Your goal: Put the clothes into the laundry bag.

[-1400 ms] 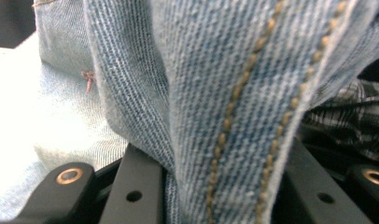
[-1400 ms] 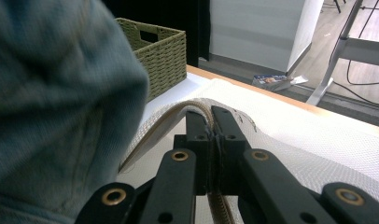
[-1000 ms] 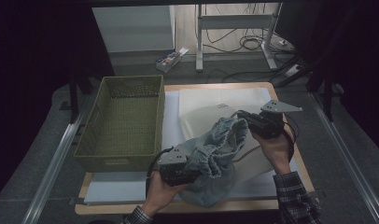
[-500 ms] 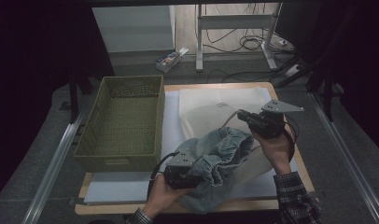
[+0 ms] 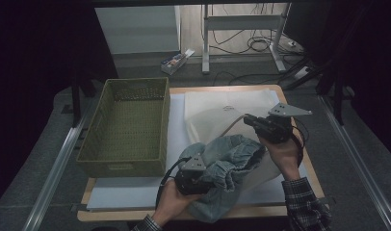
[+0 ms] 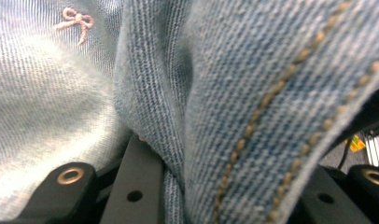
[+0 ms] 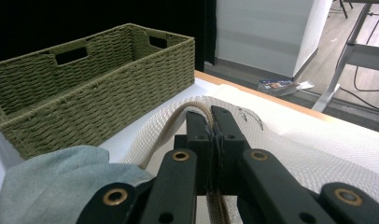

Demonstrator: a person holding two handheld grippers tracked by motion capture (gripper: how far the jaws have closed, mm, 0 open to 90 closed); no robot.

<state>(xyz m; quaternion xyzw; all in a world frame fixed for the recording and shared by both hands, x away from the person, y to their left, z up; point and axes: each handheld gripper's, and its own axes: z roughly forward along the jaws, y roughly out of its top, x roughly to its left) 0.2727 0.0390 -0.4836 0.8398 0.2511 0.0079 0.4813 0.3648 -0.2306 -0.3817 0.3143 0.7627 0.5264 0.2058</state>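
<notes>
Basically, your table (image 5: 299, 192) w/ white sheet sits in a dark room; desk legs & cables at 12. Basket (image 5: 126, 130) at 9. Jeans (image 5: 227, 163) bunched at 6. Left gripper (image 6: 178, 186) pinches denim, jaw tips buried. Right gripper (image 7: 210, 122) pressed together on a tan strap (image 7: 169, 126), its end hidden.

Left gripper (image 5: 203, 179) jaws: buried in denim garment (image 5: 227, 166). Small box (image 5: 176, 60) on far floor: label illegible. White bag (image 5: 222, 115): near portion covered by denim.
</notes>
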